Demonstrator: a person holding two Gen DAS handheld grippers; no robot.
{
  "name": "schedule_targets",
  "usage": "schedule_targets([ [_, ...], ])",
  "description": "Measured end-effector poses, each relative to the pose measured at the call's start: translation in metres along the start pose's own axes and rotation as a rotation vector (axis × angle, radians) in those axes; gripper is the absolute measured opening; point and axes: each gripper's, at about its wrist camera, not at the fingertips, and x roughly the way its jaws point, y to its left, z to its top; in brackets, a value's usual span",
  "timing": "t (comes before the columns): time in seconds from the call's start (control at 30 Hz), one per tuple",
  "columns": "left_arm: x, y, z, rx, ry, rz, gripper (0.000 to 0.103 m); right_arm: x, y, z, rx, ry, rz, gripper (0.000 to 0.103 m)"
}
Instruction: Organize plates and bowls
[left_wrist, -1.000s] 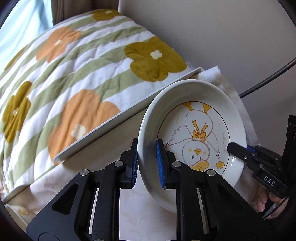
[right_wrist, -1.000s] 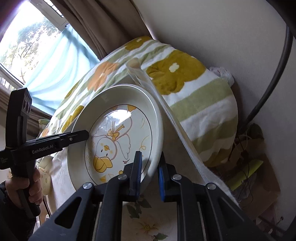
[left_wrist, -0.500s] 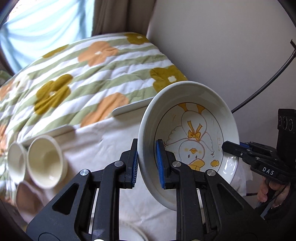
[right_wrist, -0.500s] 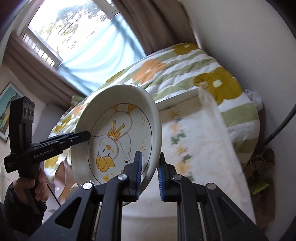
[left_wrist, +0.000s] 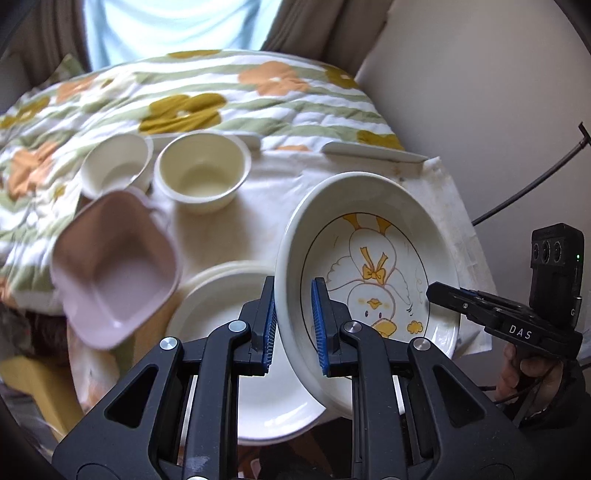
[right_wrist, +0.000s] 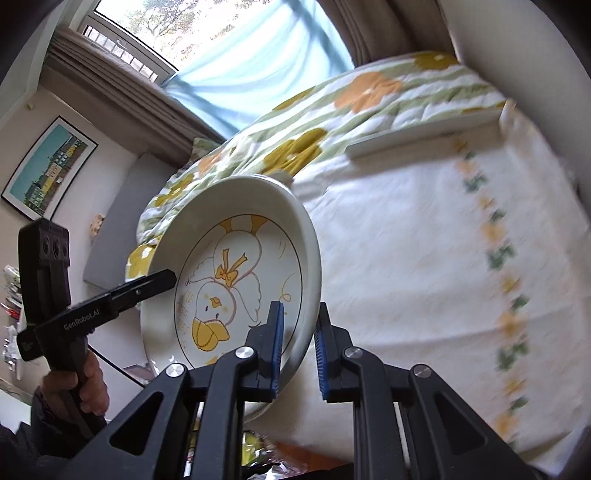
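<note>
Item under handling: a white glazed ceramic plate with a raised rim and a yellow duck drawing (left_wrist: 373, 280). It is held clear of the table, tilted steeply on edge, above and partly in front of a plain white round plate (left_wrist: 229, 295) lying on the white floral tablecloth (right_wrist: 424, 258).

Tool state: the left gripper (left_wrist: 293, 325) has its blue pads closed to a narrow gap across the plate's left rim, one inside, one outside. The right gripper (right_wrist: 297, 343) is closed likewise over the opposite rim. Both have hold of the same plate.

Handling judgement: rigid, fairly heavy for its size, smooth-glazed and breakable. The rim is the only purchase; two opposed rim grips appear sound, but glaze on ribbed pads could slip if either loosens.

Orientation: the plate is round, so no long axis. Its eating face turns toward the near side and upward; the duck's feet point to the far side, its head near.

Other items, far left: two cream round bowls (left_wrist: 201, 171), (left_wrist: 114, 164) side by side, and a pale pink squarish bowl (left_wrist: 114, 266) nearer, blurred. A striped floral quilt (left_wrist: 221, 92) lies beyond the table.
</note>
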Motion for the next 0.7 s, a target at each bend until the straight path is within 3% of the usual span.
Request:
schedule_targets([
  [0.3, 0.02, 0.052, -0.052, -0.117, 0.061, 0.03, 0.016, 0.055, 0.02, -0.025, -0.04, 0.13, -0.028, 0.015],
  [0.7, 0.05, 0.079, -0.072, -0.185, 0.103, 0.03, 0.016, 0.079, 0.031, -0.028, -0.094, 0.183, -0.082, 0.015],
])
